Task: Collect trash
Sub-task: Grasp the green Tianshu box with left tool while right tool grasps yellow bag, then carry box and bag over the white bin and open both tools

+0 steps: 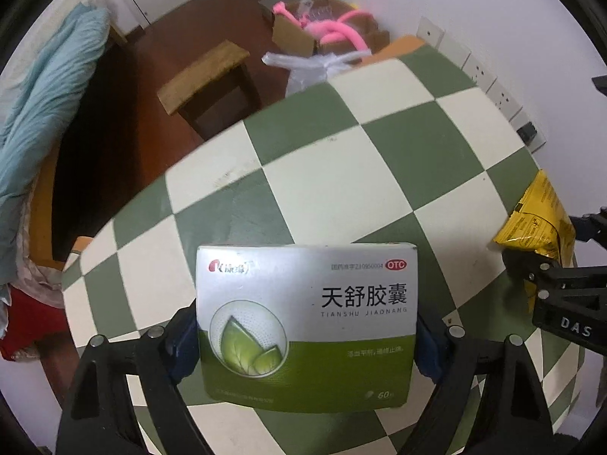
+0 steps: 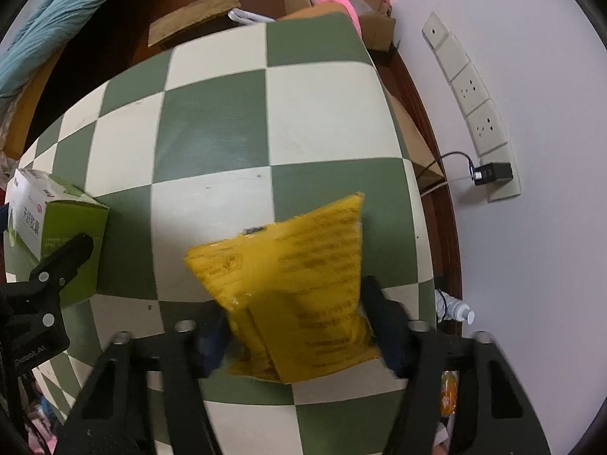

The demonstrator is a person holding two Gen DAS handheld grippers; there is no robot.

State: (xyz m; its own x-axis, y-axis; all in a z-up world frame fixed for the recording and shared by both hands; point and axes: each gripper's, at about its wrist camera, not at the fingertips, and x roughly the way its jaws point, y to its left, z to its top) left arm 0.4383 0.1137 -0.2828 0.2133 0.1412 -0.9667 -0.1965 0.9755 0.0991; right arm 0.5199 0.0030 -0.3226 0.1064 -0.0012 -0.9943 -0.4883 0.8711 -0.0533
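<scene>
Facing medicine box [image 1: 307,326], unlike yellow packet [image 2: 299,295].

The medicine box [image 1: 307,326] carries the large Chinese name 天舒胶囊 with "TIANSHU JIAONANG" in small capitals beneath it. At its top right a red oval reads "OTC", beside a small line that appears to end Z10950004 (too fine to be sure). "60" stands at its lower right corner; the red logo at top left is blurred. "DAS" shows in white on the right gripper [image 1: 531,261]. The yellow packet [image 2: 299,284] bears dark print, unreadable.
</scene>
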